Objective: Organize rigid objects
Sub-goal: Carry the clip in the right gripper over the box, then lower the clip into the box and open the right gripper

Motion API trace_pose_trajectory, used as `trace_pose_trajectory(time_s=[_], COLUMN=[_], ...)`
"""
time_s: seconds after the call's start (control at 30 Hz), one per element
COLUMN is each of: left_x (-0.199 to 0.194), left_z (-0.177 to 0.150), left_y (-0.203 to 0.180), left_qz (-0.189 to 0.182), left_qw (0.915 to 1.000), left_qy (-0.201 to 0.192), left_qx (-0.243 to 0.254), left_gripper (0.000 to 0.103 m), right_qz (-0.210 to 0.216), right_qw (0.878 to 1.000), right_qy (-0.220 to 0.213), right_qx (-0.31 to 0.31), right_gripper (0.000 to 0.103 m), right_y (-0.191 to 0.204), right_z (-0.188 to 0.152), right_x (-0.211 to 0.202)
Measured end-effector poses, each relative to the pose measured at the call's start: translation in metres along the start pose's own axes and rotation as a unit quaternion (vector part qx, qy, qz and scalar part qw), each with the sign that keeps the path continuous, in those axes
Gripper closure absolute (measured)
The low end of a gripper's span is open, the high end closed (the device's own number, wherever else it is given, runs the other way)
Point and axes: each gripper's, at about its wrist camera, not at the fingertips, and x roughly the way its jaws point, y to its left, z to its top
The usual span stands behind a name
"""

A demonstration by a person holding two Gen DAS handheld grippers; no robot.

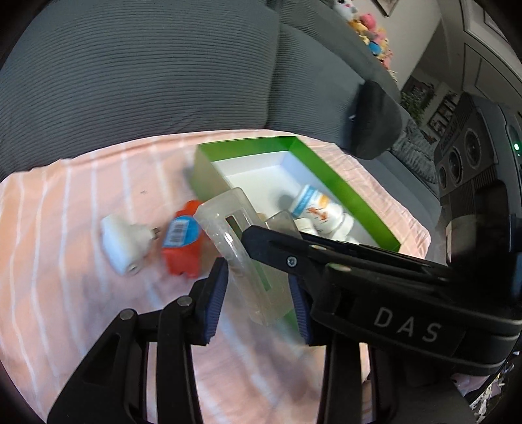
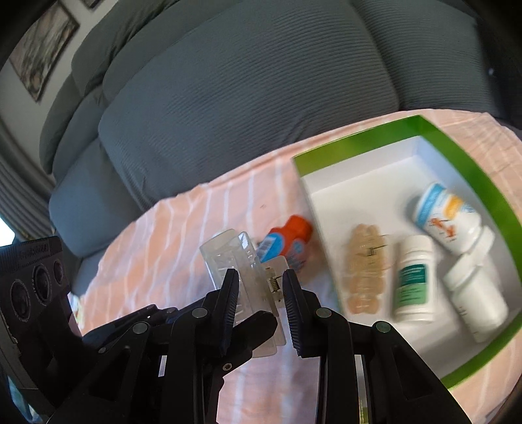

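Note:
A clear plastic hair clip [image 1: 241, 251] is held above the pink striped cloth, next to the green box [image 1: 326, 169]. My left gripper [image 1: 257, 293] stands around its lower end and my right gripper [image 2: 261, 303] around its spring end [image 2: 254, 277]. The right gripper's finger reaches across in the left wrist view [image 1: 293, 251]. An orange bottle [image 1: 184, 241] and a white plug adapter [image 1: 122, 244] lie on the cloth. The box [image 2: 483, 182] holds three white bottles [image 2: 414, 277] and a beige hair clip [image 2: 365, 270].
The cloth [image 1: 65, 228] covers a grey sofa seat; grey back cushions [image 1: 146, 71] rise behind. A dark cushion [image 1: 375, 120] lies beyond the box. Colourful toys [image 1: 372, 29] sit at the far end.

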Motion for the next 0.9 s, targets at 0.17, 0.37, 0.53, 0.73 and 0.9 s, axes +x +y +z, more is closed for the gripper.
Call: trace_pose_trajectory(time_s=[0.17, 0.37, 0.53, 0.73, 0.9], left_x=[0.015, 0.033, 0.044, 0.053, 0.060], left_z=[0.006, 0.012, 0.014, 0.016, 0.018], left_y=[-0.017, -0.040, -0.049, -0.058, -0.064], left_qz=[-0.017, -0.032, -0.041, -0.050, -0.055], left_qw=[0.9997, 0.9988, 0.9980, 0.9972, 0.9966], left_qy=[0.007, 0.019, 0.028, 0.036, 0.042], left_qx=[0.016, 0.033, 0.040, 0.042, 0.046], left_gripper=[0.067, 0.067, 0.067, 0.067, 0.067], right_qz=[-0.016, -0.030, -0.041, -0.050, -0.055], right_qw=[0.999, 0.998, 0.996, 0.994, 0.993], right_qy=[-0.016, -0.027, -0.032, -0.033, -0.035], right_qx=[0.024, 0.052, 0.073, 0.089, 0.100], right_gripper=[0.071, 0.071, 0.071, 0.071, 0.071], right_y=[-0.022, -0.048, -0.065, -0.077, -0.085], right_z=[0.005, 0.006, 0.007, 0.007, 0.007], right_x=[-0.015, -0.028, -0.033, -0.038, -0.040])
